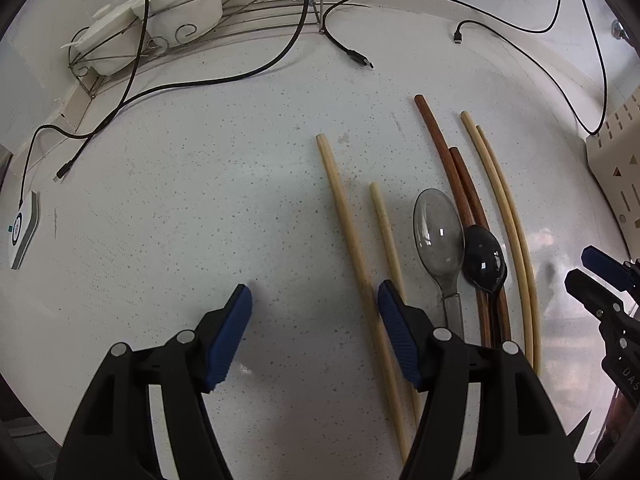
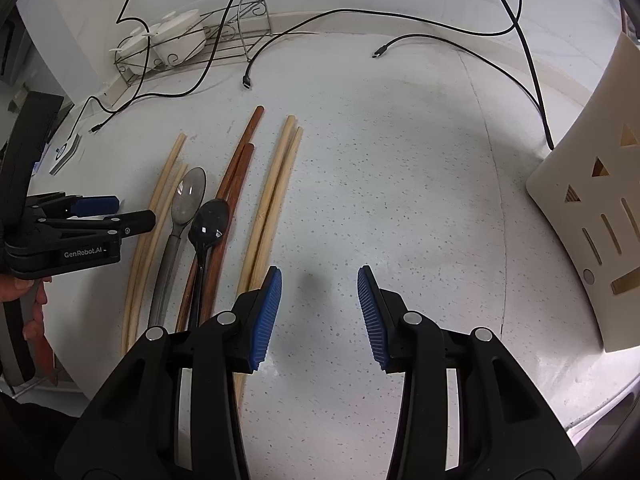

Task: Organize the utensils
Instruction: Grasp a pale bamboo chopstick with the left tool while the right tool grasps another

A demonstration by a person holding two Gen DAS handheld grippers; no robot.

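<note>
Currently, I see slim round bamboo chopsticks (image 1: 352, 236), dark wooden chopsticks (image 1: 460, 184), a translucent grey spoon (image 1: 438, 232) and a glossy black spoon (image 1: 484, 260) side by side on the speckled countertop (image 1: 200, 200). My left gripper (image 1: 314, 300) stands wide, empty; right gripper (image 2: 319, 280) half-open, empty.

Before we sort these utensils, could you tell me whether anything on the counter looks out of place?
Yes: loose black cables trail across the counter behind the chopsticks, with bare plugs lying free.
</note>
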